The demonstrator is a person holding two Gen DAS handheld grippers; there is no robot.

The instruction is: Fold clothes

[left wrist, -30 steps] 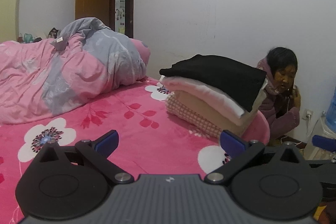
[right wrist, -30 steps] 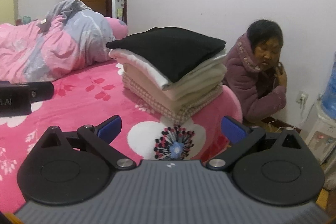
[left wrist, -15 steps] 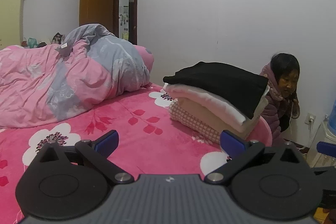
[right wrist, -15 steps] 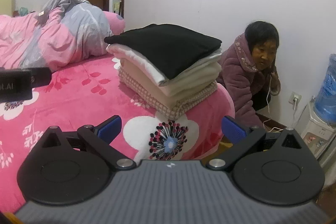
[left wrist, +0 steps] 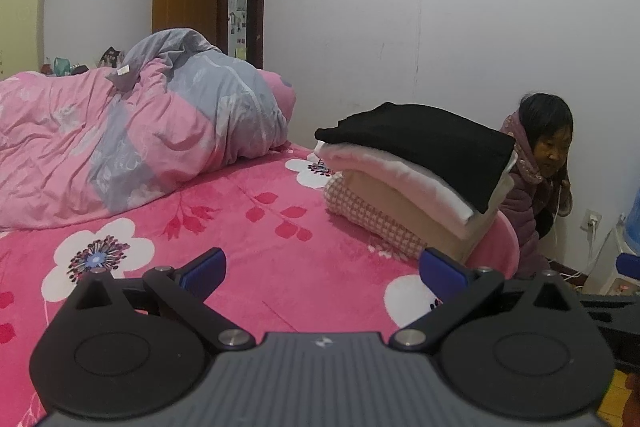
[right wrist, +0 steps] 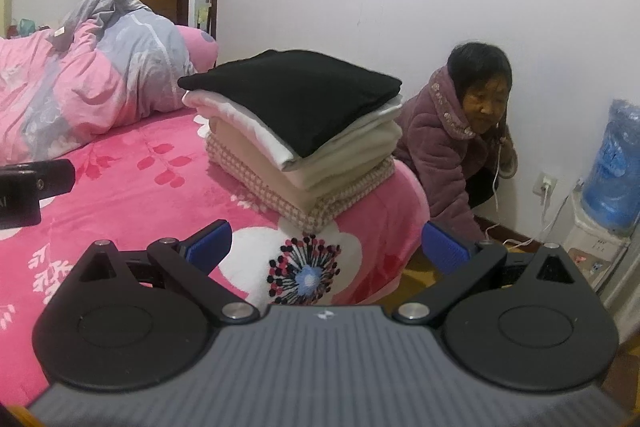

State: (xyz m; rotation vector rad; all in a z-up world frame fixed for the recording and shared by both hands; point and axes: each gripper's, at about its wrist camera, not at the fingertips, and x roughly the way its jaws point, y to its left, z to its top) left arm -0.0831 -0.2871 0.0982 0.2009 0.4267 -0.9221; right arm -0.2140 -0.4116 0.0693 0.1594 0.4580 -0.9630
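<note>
Both grippers released, holding nothing. Left gripper [left wrist: 323, 269] and right gripper [right wrist: 327, 247] hover over the bed [left wrist: 248, 239]. Folded clothes stack [right wrist: 304, 131], black piece on top, sits ahead at the bed corner, clear of both.

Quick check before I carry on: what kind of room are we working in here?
Most likely a home bedroom: a bed with a pink floral blanket, a crumpled duvet on it, and a stack of folded clothes at its corner.

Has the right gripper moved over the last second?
Yes. The right gripper has drifted right: the folded stack sits further left in its view, and the water bottle has come into frame.
</note>
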